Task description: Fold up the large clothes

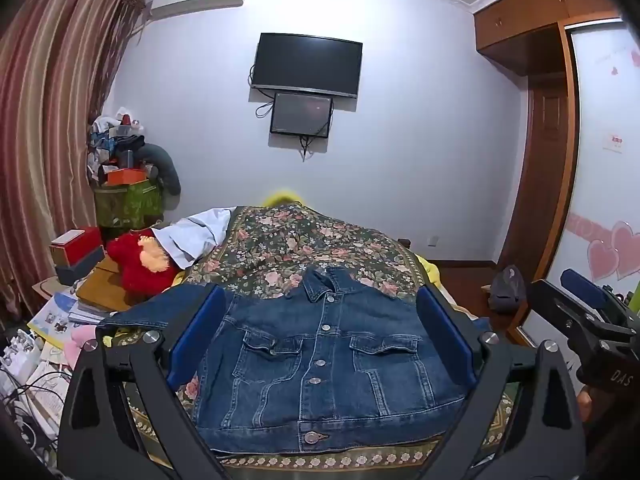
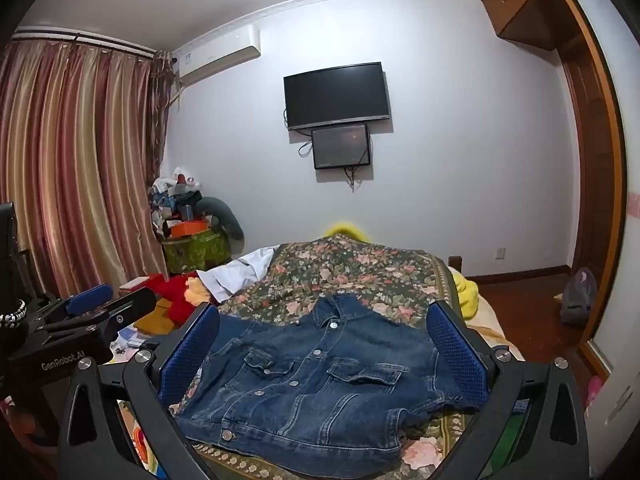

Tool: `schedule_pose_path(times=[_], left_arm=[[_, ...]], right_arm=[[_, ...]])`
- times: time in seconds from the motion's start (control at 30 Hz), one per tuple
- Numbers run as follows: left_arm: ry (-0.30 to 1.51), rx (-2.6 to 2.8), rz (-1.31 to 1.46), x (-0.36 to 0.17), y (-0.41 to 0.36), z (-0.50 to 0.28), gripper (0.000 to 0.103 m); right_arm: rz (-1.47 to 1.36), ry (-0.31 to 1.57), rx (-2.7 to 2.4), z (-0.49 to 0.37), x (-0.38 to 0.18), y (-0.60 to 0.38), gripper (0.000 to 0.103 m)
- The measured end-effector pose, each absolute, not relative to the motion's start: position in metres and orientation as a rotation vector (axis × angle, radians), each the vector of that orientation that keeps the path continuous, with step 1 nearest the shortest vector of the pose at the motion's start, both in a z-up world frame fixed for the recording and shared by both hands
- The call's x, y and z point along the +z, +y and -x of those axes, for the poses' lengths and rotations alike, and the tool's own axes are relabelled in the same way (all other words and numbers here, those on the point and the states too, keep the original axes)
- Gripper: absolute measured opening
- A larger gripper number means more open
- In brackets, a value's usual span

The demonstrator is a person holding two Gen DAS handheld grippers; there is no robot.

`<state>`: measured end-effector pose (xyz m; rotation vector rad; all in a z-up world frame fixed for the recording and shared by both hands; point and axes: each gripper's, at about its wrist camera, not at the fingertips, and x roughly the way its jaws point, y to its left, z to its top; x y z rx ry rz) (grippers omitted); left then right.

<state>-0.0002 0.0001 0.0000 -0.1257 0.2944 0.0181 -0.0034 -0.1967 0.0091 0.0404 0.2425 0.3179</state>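
A dark blue denim jacket (image 1: 320, 364) lies flat, buttoned, front up, collar away from me, on a floral bedspread (image 1: 288, 248). Its left sleeve stretches out to the left. My left gripper (image 1: 320, 340) is open above the near hem, blue pads wide apart, holding nothing. The jacket shows in the right wrist view (image 2: 316, 384) too, with my right gripper (image 2: 324, 356) open and empty over it. The right gripper also shows at the right edge of the left view (image 1: 576, 312). The left gripper shows at the left edge of the right view (image 2: 104, 304).
A red plush toy (image 1: 140, 264) and a white cloth (image 1: 196, 236) lie at the bed's left. Boxes, papers and cables (image 1: 44, 320) crowd the floor on the left. A yellow blanket (image 2: 466, 292) hangs at the bed's right, a wardrobe (image 1: 600, 200) stands beyond.
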Motion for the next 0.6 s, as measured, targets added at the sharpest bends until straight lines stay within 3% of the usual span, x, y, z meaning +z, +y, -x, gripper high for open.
schedule_pose_path(times=[0.6], left_arm=[[0.271,0.034,0.113,0.0055,-0.0059,0.0068,0.097]], right_arm=[[-0.038,0.242,0.318,0.0053,0.0122,-0.196,0.103]])
